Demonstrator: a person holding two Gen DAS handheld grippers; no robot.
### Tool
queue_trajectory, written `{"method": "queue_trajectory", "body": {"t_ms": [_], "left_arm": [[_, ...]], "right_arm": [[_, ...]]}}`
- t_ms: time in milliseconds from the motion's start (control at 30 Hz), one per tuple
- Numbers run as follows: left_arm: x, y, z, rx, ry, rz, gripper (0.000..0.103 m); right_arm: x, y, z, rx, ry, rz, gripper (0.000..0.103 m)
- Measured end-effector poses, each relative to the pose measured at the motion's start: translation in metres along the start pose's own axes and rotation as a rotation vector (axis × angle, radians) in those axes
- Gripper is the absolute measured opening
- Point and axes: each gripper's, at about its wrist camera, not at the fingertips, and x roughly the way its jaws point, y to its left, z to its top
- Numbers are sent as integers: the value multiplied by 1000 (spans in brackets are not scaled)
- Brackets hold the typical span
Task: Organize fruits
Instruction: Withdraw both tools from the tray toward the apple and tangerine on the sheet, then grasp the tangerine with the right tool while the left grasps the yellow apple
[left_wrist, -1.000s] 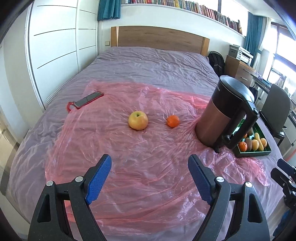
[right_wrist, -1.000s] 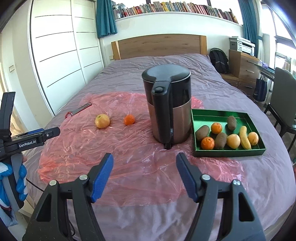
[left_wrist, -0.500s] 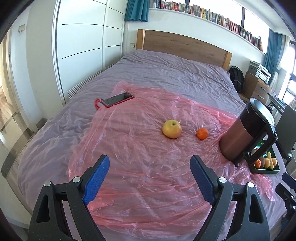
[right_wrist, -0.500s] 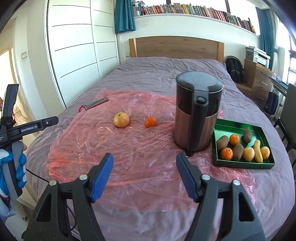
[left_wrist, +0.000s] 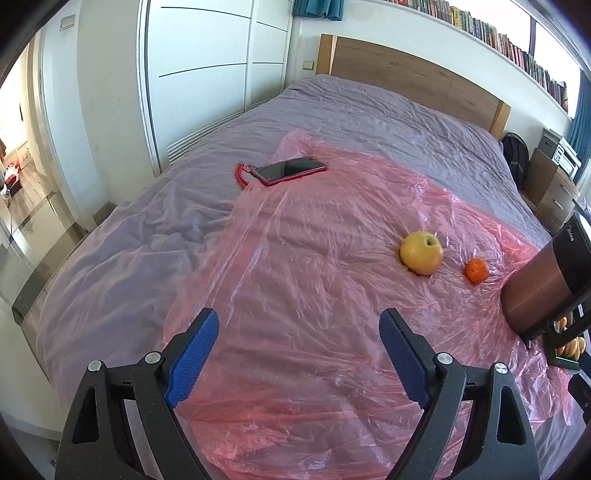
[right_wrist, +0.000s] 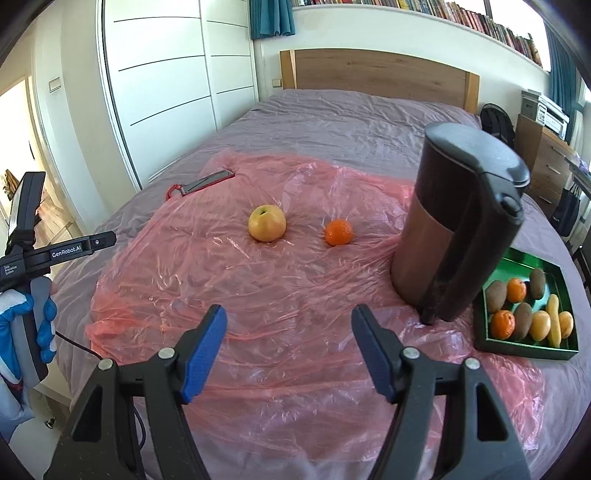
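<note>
Bare pink plastic sheet (right_wrist: 258, 295) lies open up to the apple (right_wrist: 266, 223) and orange (right_wrist: 338, 232); the tall kettle (right_wrist: 454, 221) blocks the green tray (right_wrist: 524, 349).

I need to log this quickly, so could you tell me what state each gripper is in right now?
Left gripper: open, nothing between the jaws.
Right gripper: open, nothing between the jaws.

We note translucent pink plastic sheet (right_wrist: 295, 295), plain grey-purple bed cover (right_wrist: 351, 122), yellow apple (right_wrist: 266, 223), orange mandarin (right_wrist: 338, 232), copper-and-black kettle (right_wrist: 454, 229), green tray (right_wrist: 554, 267), red-cased phone (left_wrist: 291, 170), blue claw pads (right_wrist: 201, 349).
</note>
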Motion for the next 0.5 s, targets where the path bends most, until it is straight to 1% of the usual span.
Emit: {"method": "queue_trajectory", "body": {"t_ms": [133,233,400,500], "left_arm": [[27,-4,5,12,29,-2,85],[43,-20,11,45,41,-39,85],[75,-73,27,140,56,-151,85],[99,-109,40,196,65,-196,85]], "right_arm": [[37,3,7,0,34,25,75],[64,0,16,5,41,28,75],[108,-18,42,31,40,13,75],[136,-30,57,40,41,-4,75]]}}
